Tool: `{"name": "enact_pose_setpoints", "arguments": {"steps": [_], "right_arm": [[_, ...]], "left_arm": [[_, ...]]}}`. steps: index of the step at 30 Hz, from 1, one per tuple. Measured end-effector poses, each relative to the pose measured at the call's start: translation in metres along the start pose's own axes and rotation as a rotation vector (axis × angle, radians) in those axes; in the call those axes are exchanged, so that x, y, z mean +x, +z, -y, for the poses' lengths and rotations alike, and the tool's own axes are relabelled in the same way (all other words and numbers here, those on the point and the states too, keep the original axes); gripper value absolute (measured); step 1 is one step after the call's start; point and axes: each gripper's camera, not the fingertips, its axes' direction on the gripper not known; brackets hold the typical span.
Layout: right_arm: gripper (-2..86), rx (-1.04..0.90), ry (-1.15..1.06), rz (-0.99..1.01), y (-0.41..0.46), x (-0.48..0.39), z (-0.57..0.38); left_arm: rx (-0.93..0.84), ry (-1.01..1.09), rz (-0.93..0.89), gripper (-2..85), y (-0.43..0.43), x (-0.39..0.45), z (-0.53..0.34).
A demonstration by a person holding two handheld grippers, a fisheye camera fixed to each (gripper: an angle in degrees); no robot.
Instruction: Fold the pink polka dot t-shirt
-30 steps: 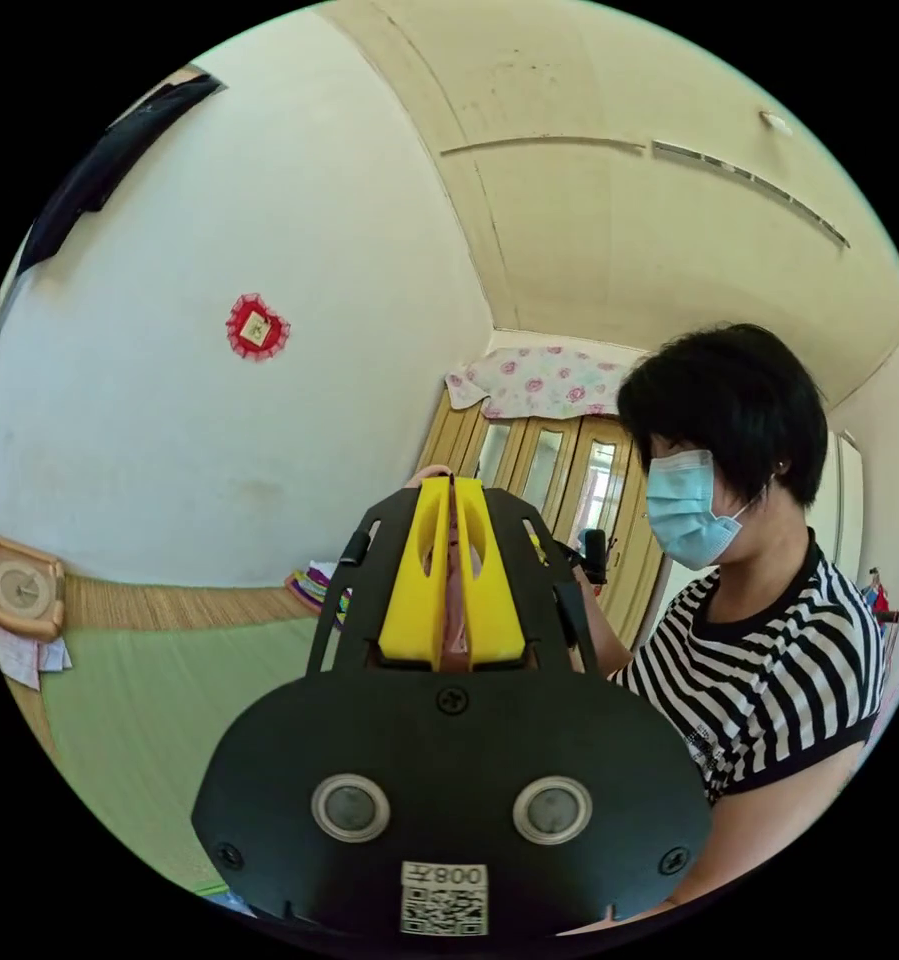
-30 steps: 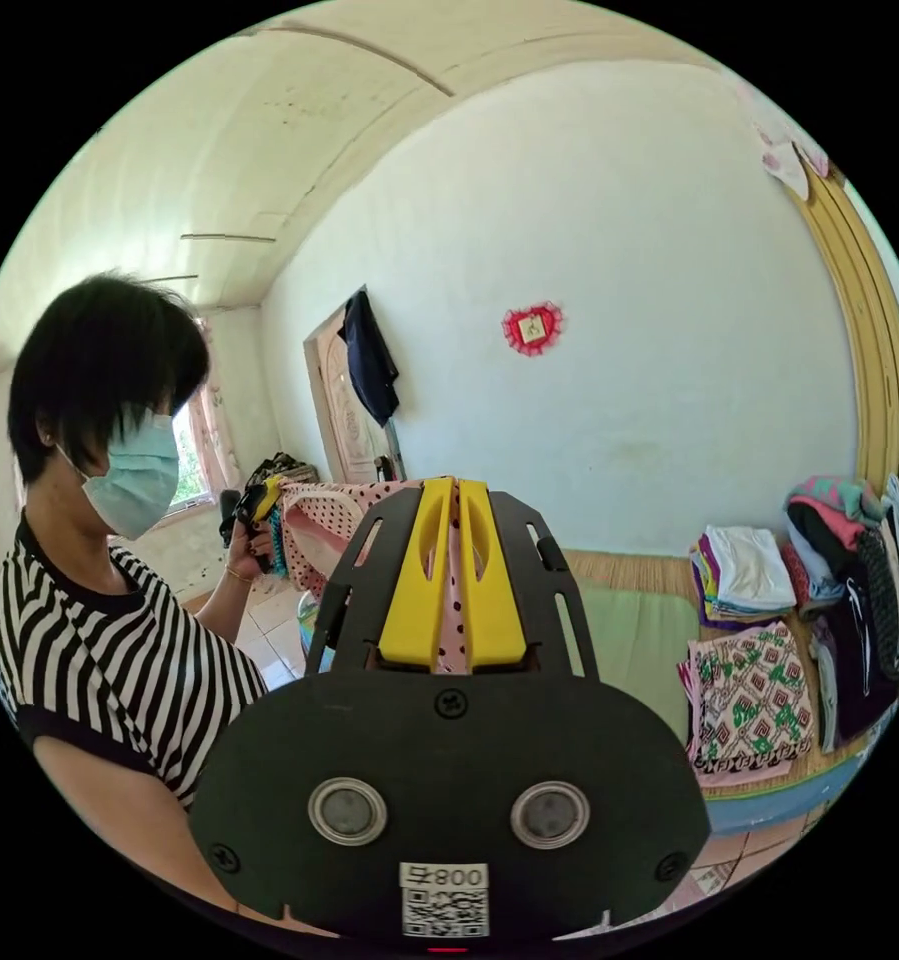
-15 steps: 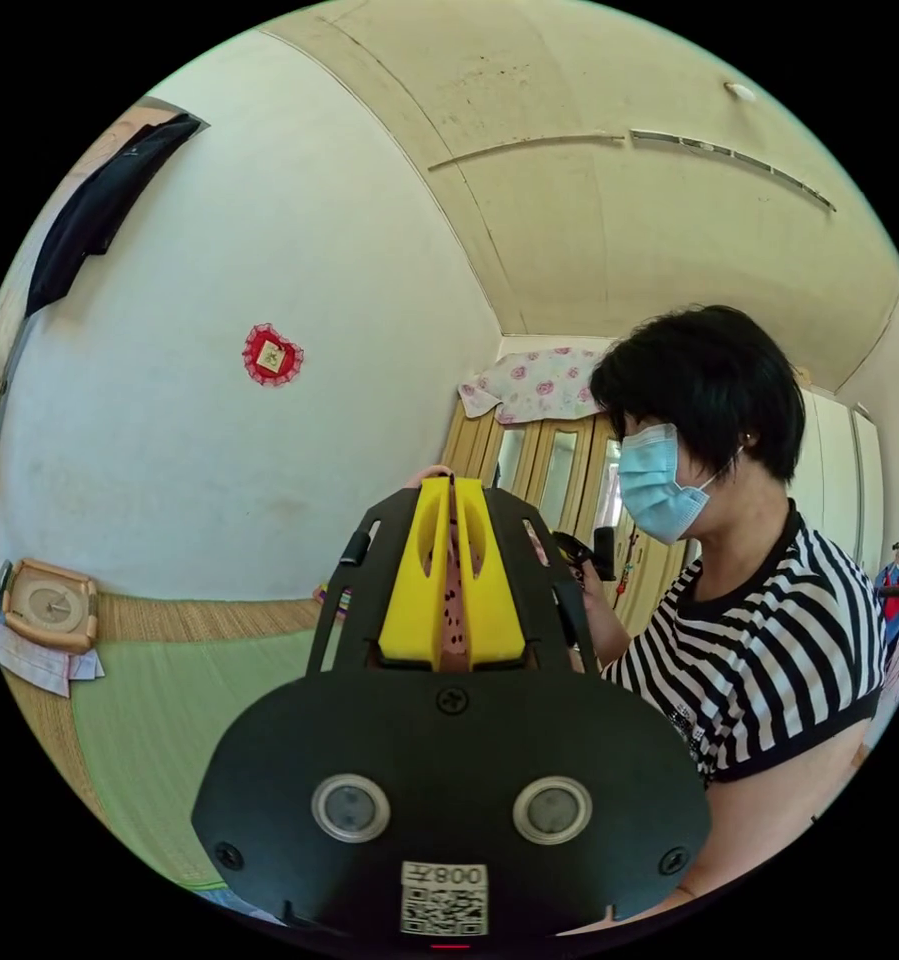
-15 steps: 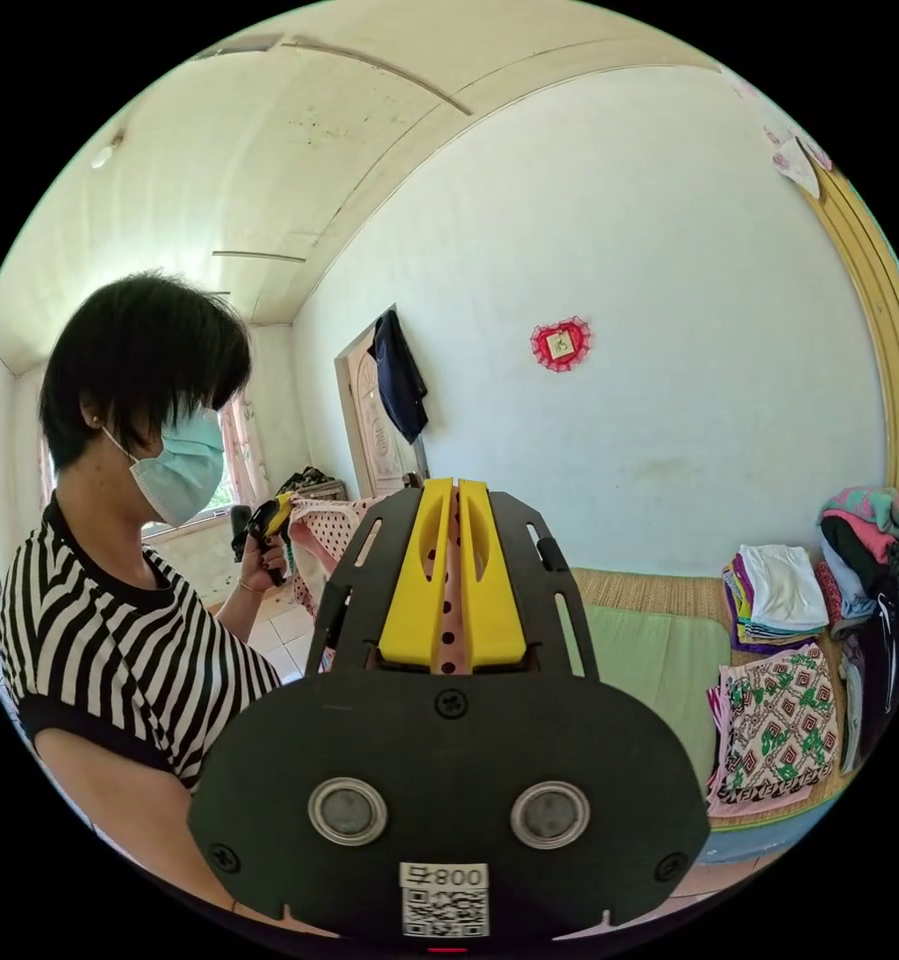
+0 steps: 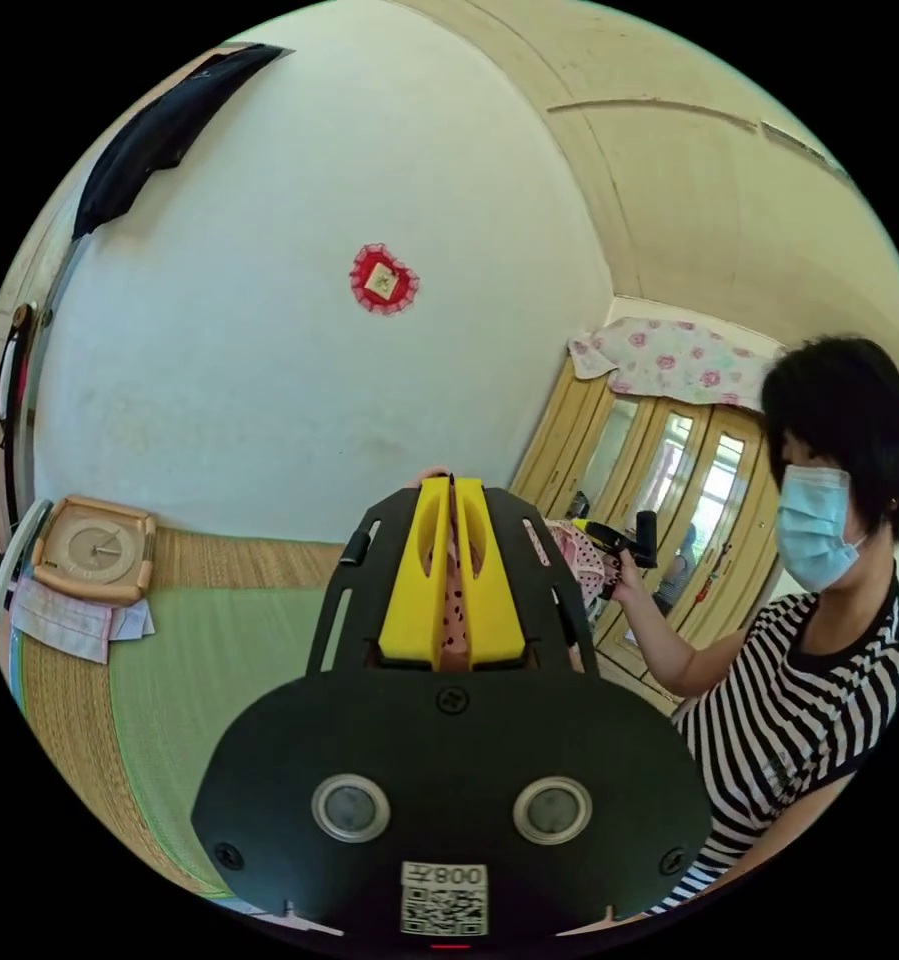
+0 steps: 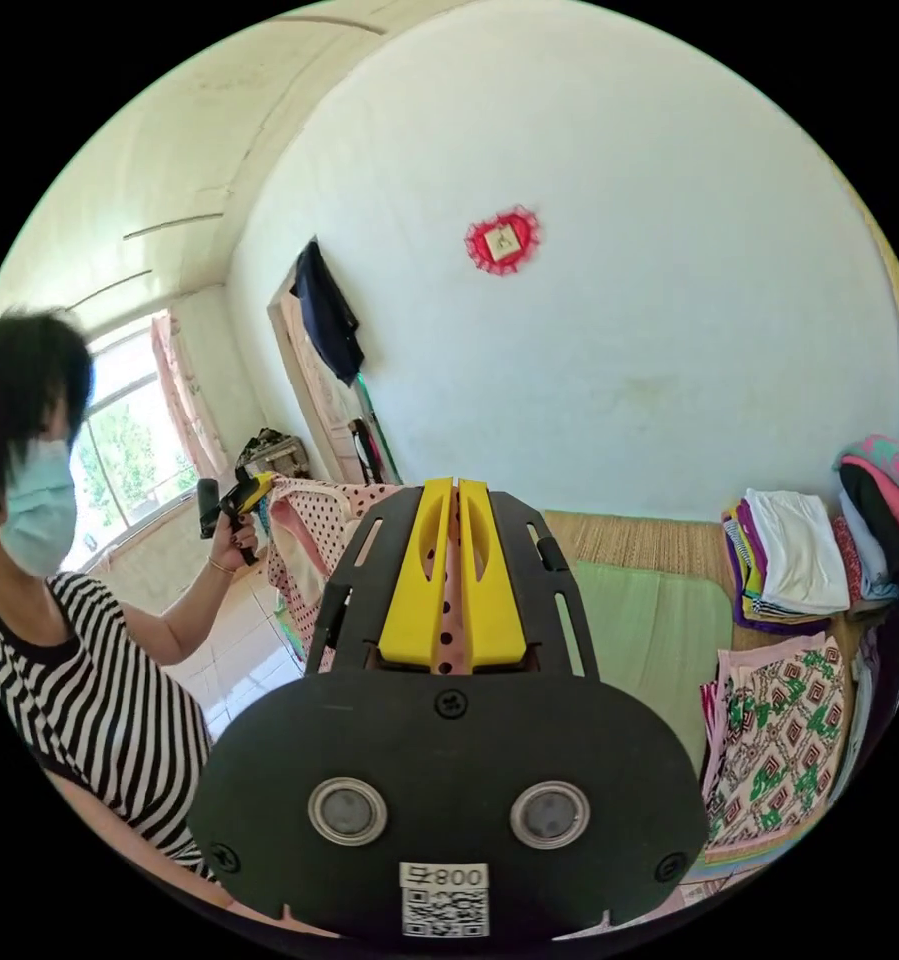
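The pink polka dot t-shirt (image 6: 314, 520) hangs in the air, stretched between both grippers in front of the person. In the left gripper view my left gripper (image 5: 452, 490) has its yellow jaws shut on dotted pink cloth (image 5: 453, 610). The right gripper (image 5: 609, 537) shows beyond it in the person's hand, holding more of the shirt (image 5: 577, 560). In the right gripper view my right gripper (image 6: 453, 492) is shut on the dotted cloth (image 6: 452, 625). The left gripper (image 6: 244, 497) grips the shirt's far edge there.
A green mat (image 5: 209, 680) lies on a woven straw surface (image 5: 59, 700), with a wooden clock (image 5: 94, 548) and papers at one end. Stacks of folded clothes (image 6: 784, 570) and a patterned garment (image 6: 769, 720) sit at the other end. The person in a striped top (image 5: 799, 700) stands close by.
Both hands have spread apart and the views have swung away from the person. The shirt is drawn out wider between the grippers. Both stay shut on it.
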Motion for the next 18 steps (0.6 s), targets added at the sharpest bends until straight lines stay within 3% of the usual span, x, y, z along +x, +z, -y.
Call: {"name": "enact_pose_setpoints", "arguments": {"steps": [9, 12, 18], "right_arm": [[0.8, -0.354, 0.297, -0.133, 0.268, 0.248, 0.079], [1.0, -0.473, 0.4, -0.215, 0.325, 0.317, 0.065], [2.4, -0.588, 0.453, -0.143, 0.376, 0.388, -0.017]], "left_arm": [[-0.362, -0.307, 0.328, 3.1, 0.232, -0.258, 0.055], [-0.475, -0.375, 0.404, 4.5, 0.272, -0.32, 0.027], [-0.657, -0.5, 0.401, 5.6, 0.288, -0.404, -0.05]]}}
